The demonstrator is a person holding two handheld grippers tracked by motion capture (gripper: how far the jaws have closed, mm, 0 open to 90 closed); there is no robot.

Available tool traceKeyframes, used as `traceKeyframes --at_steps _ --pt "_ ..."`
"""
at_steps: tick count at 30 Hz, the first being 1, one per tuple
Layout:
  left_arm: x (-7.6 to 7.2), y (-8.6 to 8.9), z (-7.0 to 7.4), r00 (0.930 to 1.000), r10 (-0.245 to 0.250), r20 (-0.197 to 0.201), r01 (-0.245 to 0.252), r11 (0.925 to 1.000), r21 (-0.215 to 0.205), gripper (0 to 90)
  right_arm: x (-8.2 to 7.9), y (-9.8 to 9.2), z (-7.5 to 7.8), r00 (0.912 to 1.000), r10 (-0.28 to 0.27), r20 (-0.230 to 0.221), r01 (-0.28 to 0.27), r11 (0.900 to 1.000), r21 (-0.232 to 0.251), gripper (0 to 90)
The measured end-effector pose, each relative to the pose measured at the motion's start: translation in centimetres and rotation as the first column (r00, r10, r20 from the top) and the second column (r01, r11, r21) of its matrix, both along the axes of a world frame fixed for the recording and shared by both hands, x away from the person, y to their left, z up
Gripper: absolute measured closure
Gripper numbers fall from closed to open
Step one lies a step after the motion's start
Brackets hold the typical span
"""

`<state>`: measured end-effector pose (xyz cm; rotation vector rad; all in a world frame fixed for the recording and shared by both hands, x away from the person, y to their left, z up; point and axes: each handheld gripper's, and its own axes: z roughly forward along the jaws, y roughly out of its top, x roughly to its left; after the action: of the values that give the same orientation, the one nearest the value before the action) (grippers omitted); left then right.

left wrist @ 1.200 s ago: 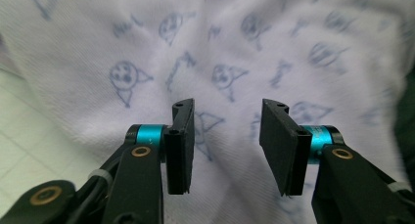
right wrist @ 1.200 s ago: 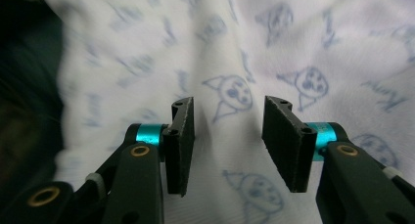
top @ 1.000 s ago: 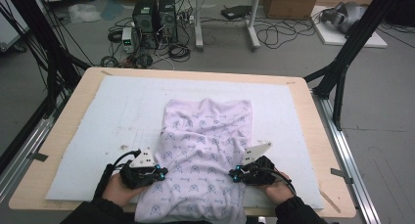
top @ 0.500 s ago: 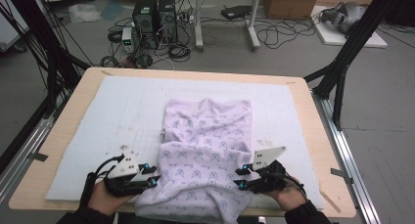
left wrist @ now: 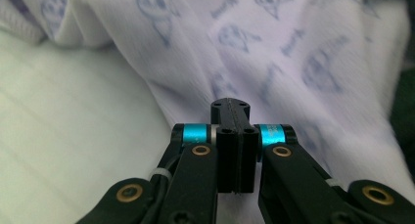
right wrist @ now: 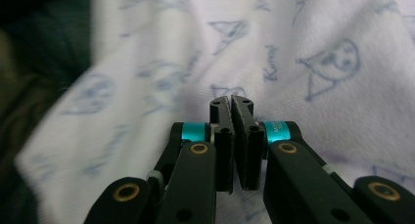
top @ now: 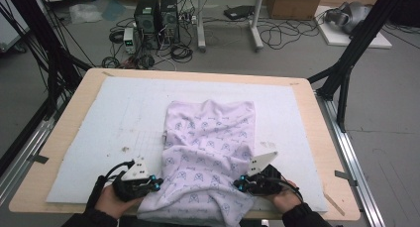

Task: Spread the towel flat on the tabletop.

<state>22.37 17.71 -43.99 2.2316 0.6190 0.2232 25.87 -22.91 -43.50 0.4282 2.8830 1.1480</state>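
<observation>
Lilac cloth printed with small blue figures lies rumpled on the white mat that covers the wooden desk, its near edge hanging over the desk's front (the far edge lies fairly flat toward the middle of the mat). 2 hands come in from the bottom of the high view. The left gripper sits at the cloth's left near edge, and the right gripper at its right near edge, the 2 well apart with the bunched fabric between them.

Seen from the left gripper view, the left gripper has its fingers pressed flat together, having just been closing; whether a fold of cloth is pinched there I cannot tell. Seen from the right gripper view, the right gripper has likewise just been closing, and its fingers stand clenched with a thin slit at the tips, cloth right behind them.
</observation>
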Motion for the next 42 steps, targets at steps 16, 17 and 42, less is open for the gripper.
traceKeyframes --at_steps 16,17,42 --pt "3.1 -2.4 -0.4 0.9989 -0.046 -0.013 0.045 0.9979 -0.046 83.0 1.2 0.9 -0.3 0.9989 -0.031 0.036 0.031 0.999 -0.015 74.3" --pt "2.9 -2.5 -0.4 0.9993 -0.036 -0.008 0.036 0.9986 -0.040 85.6 1.2 0.9 -0.3 0.9995 -0.028 0.017 0.028 1.000 -0.011 83.1" --pt "3.5 -0.8 0.2 0.9998 0.016 -0.012 -0.017 0.9985 -0.052 65.2 1.5 0.3 0.3 0.9972 -0.063 0.040 0.064 0.998 -0.009 59.6"
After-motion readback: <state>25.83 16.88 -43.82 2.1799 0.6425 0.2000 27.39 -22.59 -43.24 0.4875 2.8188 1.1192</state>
